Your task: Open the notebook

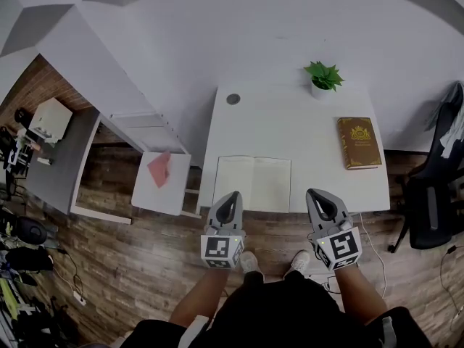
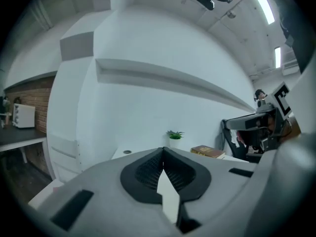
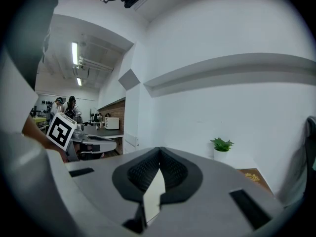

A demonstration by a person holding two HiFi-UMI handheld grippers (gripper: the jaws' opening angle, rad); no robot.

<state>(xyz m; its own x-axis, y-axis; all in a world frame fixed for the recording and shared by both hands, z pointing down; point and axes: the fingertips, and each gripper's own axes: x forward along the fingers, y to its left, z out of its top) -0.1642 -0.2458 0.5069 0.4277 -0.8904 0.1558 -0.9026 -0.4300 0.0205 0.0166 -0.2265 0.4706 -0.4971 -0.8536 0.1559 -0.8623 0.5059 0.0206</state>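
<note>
The notebook lies open on the white table near its front edge, showing two blank cream pages. My left gripper hovers over the front edge at the notebook's left half, its jaws closed together with nothing between them. My right gripper hangs just right of the notebook, also shut and empty. In the left gripper view the left gripper's jaws meet at the tip; in the right gripper view the right gripper's do the same. Both point roughly level toward the white wall.
A brown hardcover book lies at the table's right side, a small potted plant at the back. A low white side table with pink paper stands left. A black chair is at the right.
</note>
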